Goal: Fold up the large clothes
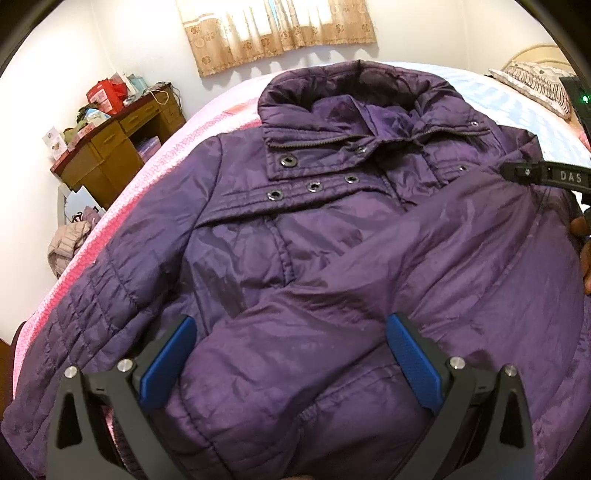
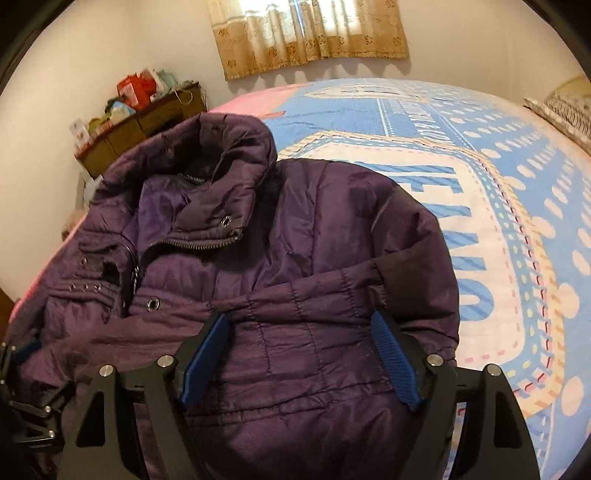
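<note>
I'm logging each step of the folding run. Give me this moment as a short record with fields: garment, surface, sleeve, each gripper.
garment: purple padded jacket, front up, collar toward the curtain
surface: bed with a blue and pink patterned cover
sleeve: one sleeve folded across the chest
left gripper: open, jaws wide over the folded sleeve, pads not pressing
right gripper: open, over the jacket's quilted side
beside the bed: wooden desk with clutter

jacket (image 1: 332,236): you see deep purple, quilted stitching, dark metal snaps
bedspread (image 2: 480,206): you see blue with cream dots, dashed borders, pink edge
curtain (image 2: 310,37): tan with floral print
gripper pads (image 1: 413,362): blue on black fingers
desk (image 1: 110,155): brown wood
</note>
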A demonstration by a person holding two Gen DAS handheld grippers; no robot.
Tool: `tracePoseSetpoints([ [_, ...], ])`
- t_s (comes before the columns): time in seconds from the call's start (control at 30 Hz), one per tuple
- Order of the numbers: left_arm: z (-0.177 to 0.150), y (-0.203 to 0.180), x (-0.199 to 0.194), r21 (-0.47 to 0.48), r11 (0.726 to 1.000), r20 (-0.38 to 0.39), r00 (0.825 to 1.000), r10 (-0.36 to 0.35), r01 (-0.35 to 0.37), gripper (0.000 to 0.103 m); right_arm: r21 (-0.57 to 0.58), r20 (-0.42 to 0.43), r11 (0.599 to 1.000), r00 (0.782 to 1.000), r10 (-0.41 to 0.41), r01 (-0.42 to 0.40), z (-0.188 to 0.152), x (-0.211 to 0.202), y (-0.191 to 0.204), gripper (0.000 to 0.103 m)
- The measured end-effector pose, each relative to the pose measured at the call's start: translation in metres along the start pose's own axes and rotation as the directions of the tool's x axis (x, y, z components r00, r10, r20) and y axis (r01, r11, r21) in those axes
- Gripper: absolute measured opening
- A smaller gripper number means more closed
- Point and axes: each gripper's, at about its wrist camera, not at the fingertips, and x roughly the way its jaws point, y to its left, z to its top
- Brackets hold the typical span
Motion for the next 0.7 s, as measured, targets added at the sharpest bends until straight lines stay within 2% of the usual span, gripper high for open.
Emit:
tracePoseSetpoints([
  [0.7, -0.001, 0.0, -0.001, -0.001, 1.0, 0.0, 1.0, 0.0, 0.0, 0.103, -0.023, -0.003, 0.999, 0.999, -0.038, 0.038, 0.003, 0.004, 0.012, 0.083],
])
